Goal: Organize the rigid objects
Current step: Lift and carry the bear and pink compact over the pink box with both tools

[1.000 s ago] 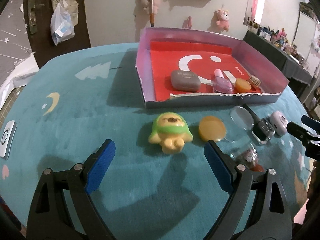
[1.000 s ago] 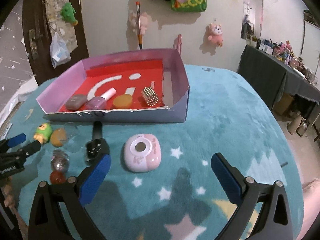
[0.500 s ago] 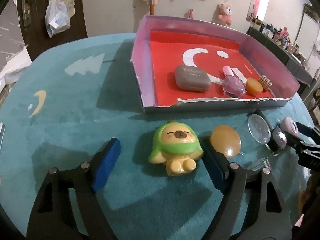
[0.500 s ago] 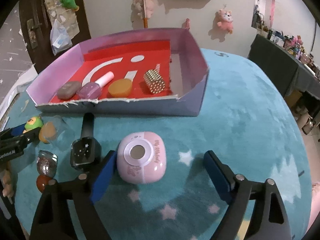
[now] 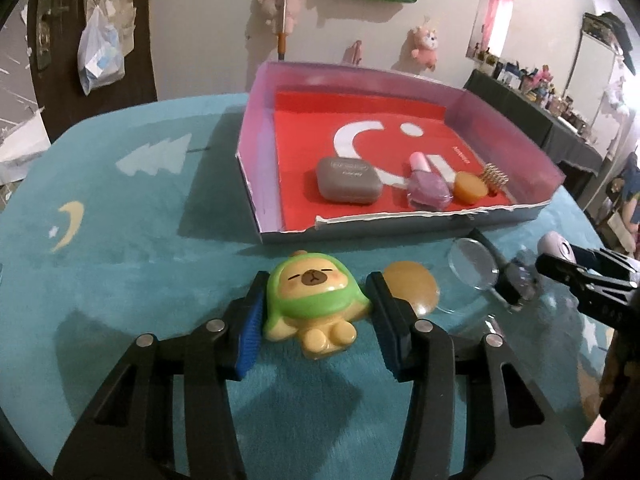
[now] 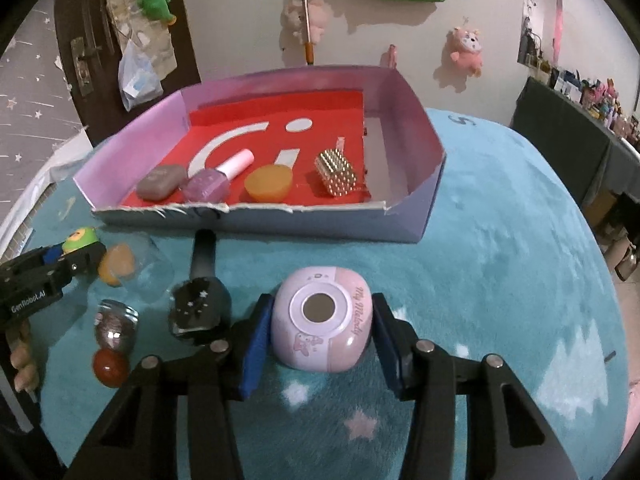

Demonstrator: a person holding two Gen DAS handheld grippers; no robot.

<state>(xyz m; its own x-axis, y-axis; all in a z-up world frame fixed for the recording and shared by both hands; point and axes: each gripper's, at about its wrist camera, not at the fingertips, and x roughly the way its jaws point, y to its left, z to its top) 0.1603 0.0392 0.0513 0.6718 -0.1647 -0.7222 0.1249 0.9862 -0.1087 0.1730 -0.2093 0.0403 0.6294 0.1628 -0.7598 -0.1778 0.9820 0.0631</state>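
While both tongs are closing, L tongs [image 5: 316,316] flank capybara toy [image 5: 314,304], R tongs [image 6: 320,338] flank pink case [image 6: 322,322] on counter [image 6: 500,280]; pads look touching. Both prob. light, stiff, glossy/slippery: grip mid-sides.

Right of my left claw, the dark bottle [image 5: 516,284] blurred, and my other claw [image 5: 588,280] ran off-frame.
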